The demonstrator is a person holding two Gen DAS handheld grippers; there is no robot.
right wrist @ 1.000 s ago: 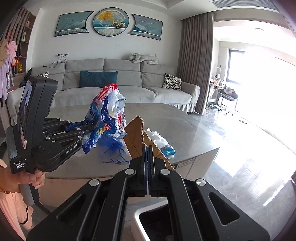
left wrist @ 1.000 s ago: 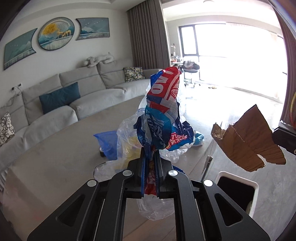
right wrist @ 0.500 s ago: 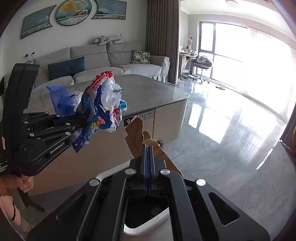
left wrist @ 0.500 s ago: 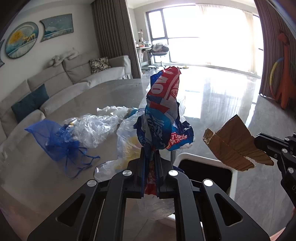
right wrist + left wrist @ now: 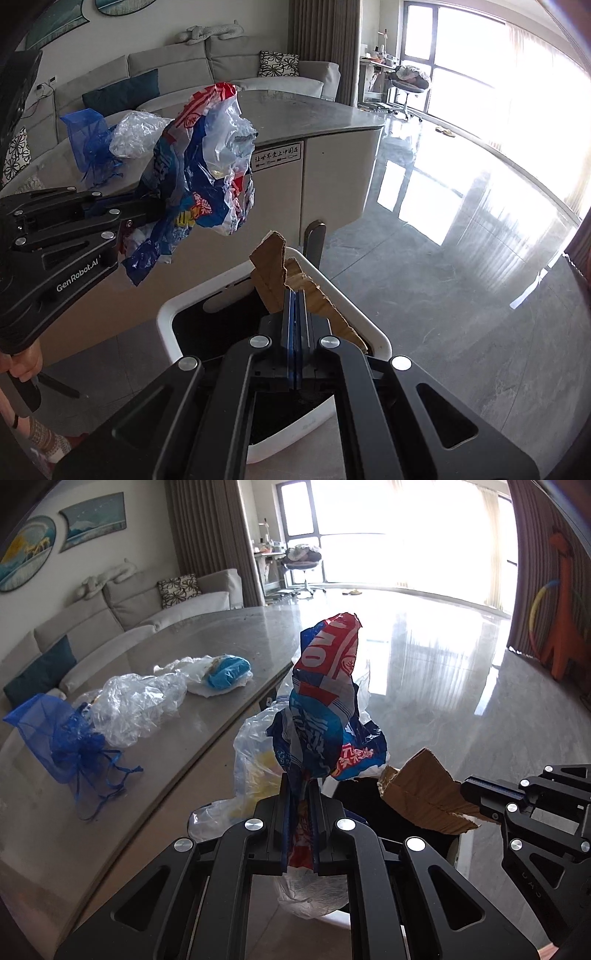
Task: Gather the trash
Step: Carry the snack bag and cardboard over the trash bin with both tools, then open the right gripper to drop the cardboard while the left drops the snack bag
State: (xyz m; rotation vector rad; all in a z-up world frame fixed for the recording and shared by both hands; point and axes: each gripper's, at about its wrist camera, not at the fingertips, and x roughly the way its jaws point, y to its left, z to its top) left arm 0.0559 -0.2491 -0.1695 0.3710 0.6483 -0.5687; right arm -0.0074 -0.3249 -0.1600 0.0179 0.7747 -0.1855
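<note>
Two grippers are operating, each clamping one piece of trash. The left gripper (image 5: pixel 298 794) is pinching a crumpled bundle of wrappers (image 5: pixel 325 701), red, blue and clear plastic, with its two fingers pressed against the bundle from both sides; the bundle is sticking up past the fingertips and a clear portion is hanging below them. The right gripper (image 5: pixel 293 314) is squeezing one torn piece of cardboard (image 5: pixel 284 280), its two fingers closed flat on the sheet with almost no gap. One white trash bin (image 5: pixel 166 317) with a dark interior is standing on the floor beside the table base; the cardboard is hanging over its opening, and in the right wrist view the wrapper bundle (image 5: pixel 207 177) is hanging to the left of the bin and higher, held by the left gripper (image 5: pixel 147 206). In the left wrist view the right gripper (image 5: pixel 465 794) is entering from the right with the cardboard (image 5: pixel 424 794) just beside the bundle, not touching it. Three items are lying on the table (image 5: pixel 236 627): one blue mesh pouch (image 5: pixel 62 738), one clear plastic bag (image 5: pixel 136 705) touching the pouch, and one white bag with a blue lump (image 5: pixel 221 672) near the table edge.
</note>
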